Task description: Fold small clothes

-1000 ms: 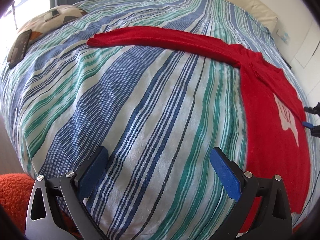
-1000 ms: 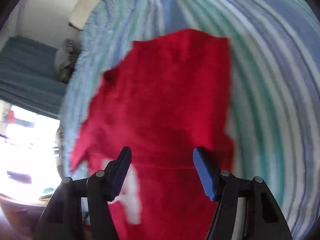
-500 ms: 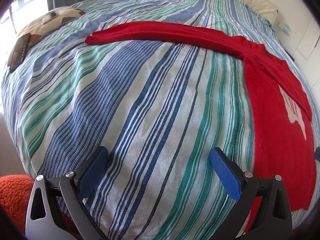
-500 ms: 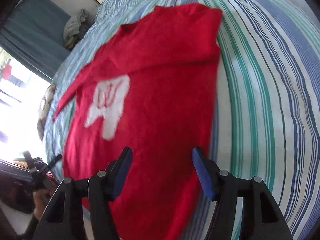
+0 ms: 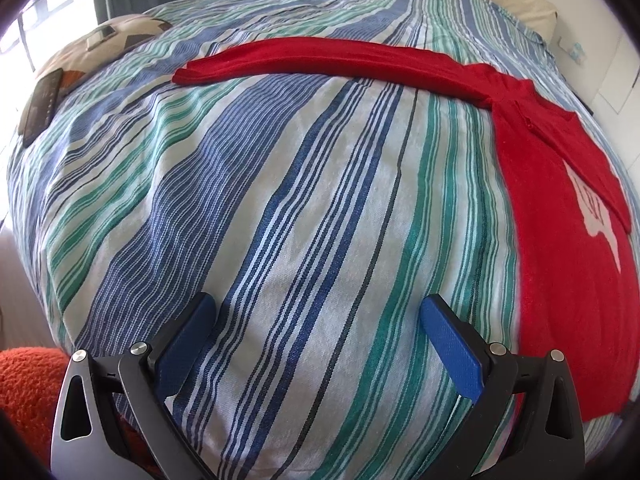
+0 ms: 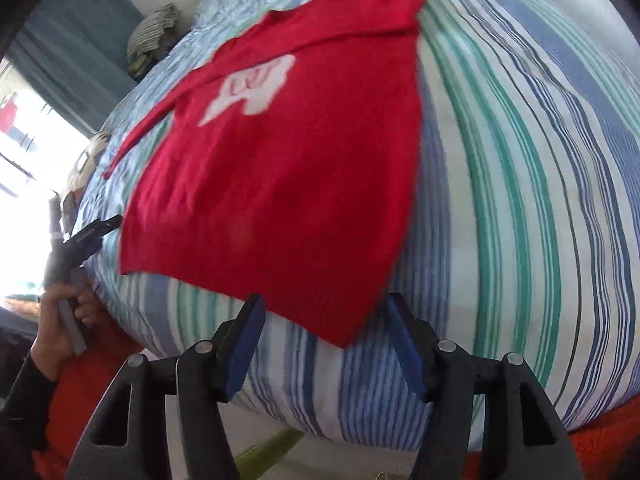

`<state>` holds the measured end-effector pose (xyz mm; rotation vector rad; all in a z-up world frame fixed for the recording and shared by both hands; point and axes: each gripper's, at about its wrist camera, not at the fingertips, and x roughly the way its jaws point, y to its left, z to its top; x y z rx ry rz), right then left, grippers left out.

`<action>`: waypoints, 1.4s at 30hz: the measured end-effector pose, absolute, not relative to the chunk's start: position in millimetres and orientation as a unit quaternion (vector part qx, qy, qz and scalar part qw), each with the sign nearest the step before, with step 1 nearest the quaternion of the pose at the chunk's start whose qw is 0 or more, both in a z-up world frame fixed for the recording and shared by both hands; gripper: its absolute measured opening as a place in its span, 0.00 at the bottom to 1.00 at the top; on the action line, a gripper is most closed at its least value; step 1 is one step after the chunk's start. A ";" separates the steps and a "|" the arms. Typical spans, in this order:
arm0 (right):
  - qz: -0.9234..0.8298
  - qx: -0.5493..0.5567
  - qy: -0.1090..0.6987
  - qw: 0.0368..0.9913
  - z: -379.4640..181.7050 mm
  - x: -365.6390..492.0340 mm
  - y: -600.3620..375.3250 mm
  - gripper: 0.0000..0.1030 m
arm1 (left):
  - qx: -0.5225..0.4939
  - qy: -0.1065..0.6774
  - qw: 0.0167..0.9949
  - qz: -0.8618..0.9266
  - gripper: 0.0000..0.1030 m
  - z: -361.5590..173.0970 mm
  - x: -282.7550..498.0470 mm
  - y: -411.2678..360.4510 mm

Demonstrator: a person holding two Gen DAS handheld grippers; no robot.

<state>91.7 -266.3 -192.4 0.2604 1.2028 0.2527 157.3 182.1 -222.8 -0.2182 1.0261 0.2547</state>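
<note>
A red long-sleeved top with a white print lies flat on the striped bed. One sleeve is folded across its upper part; the other sleeve stretches out to the left. In the left wrist view the body lies at the right. My left gripper is open and empty over bare bedspread, left of the top. My right gripper is open and empty, just short of the top's hem corner. The left gripper also shows in the right wrist view, held by a hand.
The striped bedspread covers the bed. A patterned cushion with a dark phone lies at the far left. An orange rug is below the bed edge. A pillow and folded clothes lie at the head.
My right gripper has pulled back from over the top to the near bed edge by the hem. My left gripper has shifted slightly; the top sits farther right in its view.
</note>
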 end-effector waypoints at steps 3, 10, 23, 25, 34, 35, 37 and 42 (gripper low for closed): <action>0.075 0.130 0.517 0.842 -177.3 74.8 -283.2 0.60 | -0.102 0.487 0.859 0.120 0.99 -223.3 154.6 182.1; -0.016 0.124 0.414 0.902 -144.0 66.4 -313.9 0.72 | -0.082 0.487 0.860 0.130 1.00 -227.6 156.6 175.4; -0.052 0.182 0.426 0.885 -163.0 65.9 -338.2 0.72 | -0.068 0.481 0.863 0.134 1.00 -229.3 155.6 171.1; -0.051 0.179 0.424 0.886 -161.7 65.0 -337.9 0.72 | -0.069 0.482 0.863 0.134 1.00 -229.1 155.9 171.0; -0.048 0.183 0.427 0.884 -164.4 64.5 -338.5 0.72 | -0.065 0.481 0.864 0.136 1.00 -229.7 155.8 169.9; -0.048 0.184 0.427 0.884 -164.8 64.7 -338.5 0.72 | -0.065 0.481 0.864 0.136 1.00 -229.7 155.7 169.9; -0.048 0.185 0.428 0.883 -165.3 65.1 -338.4 0.72 | -0.063 0.480 0.864 0.137 1.00 -230.0 155.6 169.5; -0.046 0.183 0.426 0.885 -165.0 65.3 -336.7 0.72 | -0.063 0.480 0.864 0.137 1.00 -230.1 155.5 169.2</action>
